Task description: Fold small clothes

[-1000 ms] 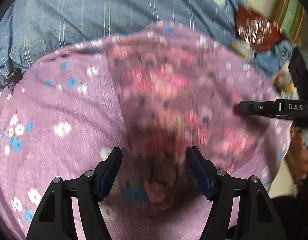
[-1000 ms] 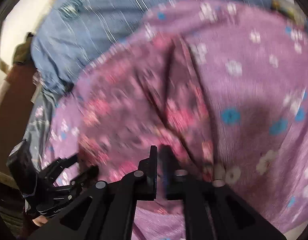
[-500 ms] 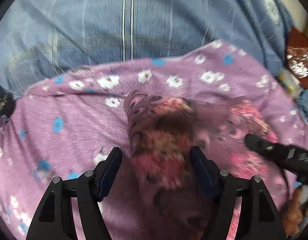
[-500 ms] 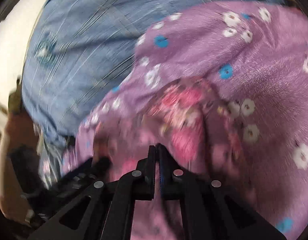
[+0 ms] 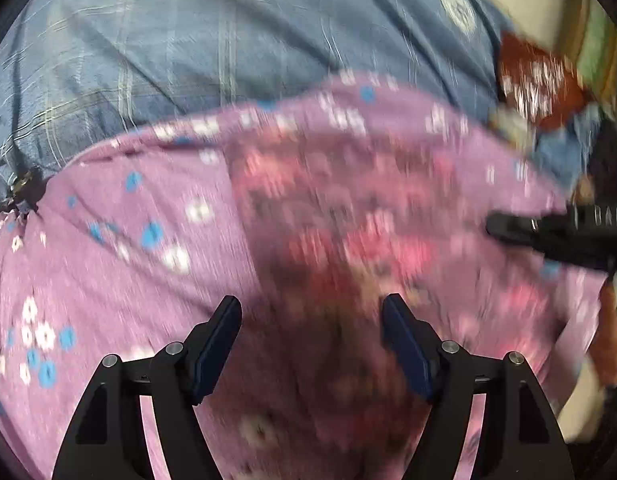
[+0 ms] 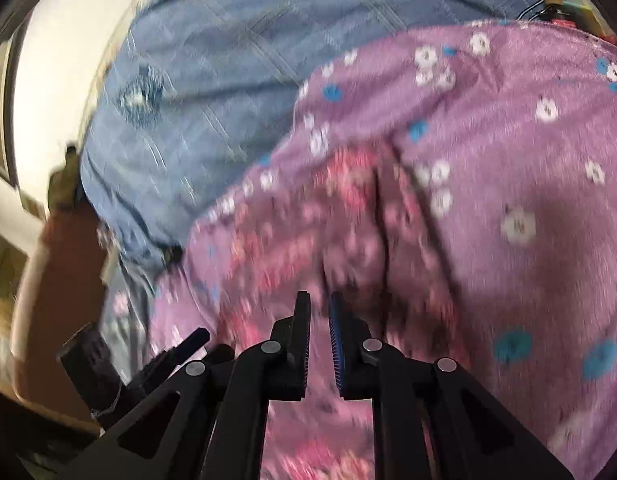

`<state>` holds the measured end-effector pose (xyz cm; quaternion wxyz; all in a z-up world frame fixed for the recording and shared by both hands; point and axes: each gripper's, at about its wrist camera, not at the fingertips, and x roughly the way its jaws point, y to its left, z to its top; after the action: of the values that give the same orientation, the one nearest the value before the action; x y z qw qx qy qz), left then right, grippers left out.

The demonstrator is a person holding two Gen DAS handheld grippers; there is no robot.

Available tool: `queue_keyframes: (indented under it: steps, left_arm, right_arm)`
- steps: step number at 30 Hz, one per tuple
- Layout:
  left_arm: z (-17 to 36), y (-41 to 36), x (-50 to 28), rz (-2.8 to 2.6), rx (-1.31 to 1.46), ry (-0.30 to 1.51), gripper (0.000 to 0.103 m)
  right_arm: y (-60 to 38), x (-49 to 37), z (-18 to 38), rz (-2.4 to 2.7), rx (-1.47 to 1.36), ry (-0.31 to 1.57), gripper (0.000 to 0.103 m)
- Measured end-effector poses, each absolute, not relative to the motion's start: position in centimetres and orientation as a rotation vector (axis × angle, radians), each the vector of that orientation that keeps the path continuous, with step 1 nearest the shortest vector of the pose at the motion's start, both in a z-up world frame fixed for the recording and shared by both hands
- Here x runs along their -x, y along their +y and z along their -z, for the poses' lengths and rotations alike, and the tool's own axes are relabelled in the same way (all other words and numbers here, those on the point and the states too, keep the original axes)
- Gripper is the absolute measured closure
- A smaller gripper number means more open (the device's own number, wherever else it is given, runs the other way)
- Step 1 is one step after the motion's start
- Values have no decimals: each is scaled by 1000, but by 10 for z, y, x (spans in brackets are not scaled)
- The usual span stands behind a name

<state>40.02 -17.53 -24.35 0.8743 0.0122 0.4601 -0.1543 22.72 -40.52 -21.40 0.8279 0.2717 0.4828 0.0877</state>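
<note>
The left claw (image 5: 311,340) stands wide open, its two blue pads well apart, and it has just been spreading a little further; the small floral garment (image 5: 348,248) lies under and ahead of it, between the fingers but not pinched by them. That garment is a purple cloth with a pink and red flower print, blurred in both views, spread on a lilac blanket (image 5: 108,264) dotted with white and blue blossoms. The blanket reaches out to the left claw's left and past its tips, and beyond it lies a blue checked bedcover (image 5: 228,48).

The right claw (image 6: 319,316) shows only a narrow gap between its pads. Its jaws have just parted from a near-closed stance, and the pads do not press on the cloth; the garment (image 6: 308,240) sits directly beneath and ahead of the tips, with a raised fold running away from them.

From the left claw's view, the right claw (image 5: 504,226) pokes in from the right side, its tip resting on or just over the garment's far edge; which of the two I cannot tell. A hand (image 5: 612,344) shows below it.
</note>
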Motion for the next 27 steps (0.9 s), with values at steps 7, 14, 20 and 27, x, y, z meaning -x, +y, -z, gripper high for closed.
queue_keyframes:
  steps: [7,14,20,27]
  left_arm:
    - [224,-164,-383,282,51,975,32]
    - [201,-163,-324,280,-17,934,30]
    - [241,-166,-321,256,-29,1065,28]
    - [192,-168,-309,197,-84,870,30]
  right_arm:
    - [-406,-189,202,-203,-563,922,72]
    - [-415,-148,198,-204,-582,896,65]
    - [-403,-152,226,-151,-553,1030,72]
    - [-402,-140,194,-163,-507,817,67]
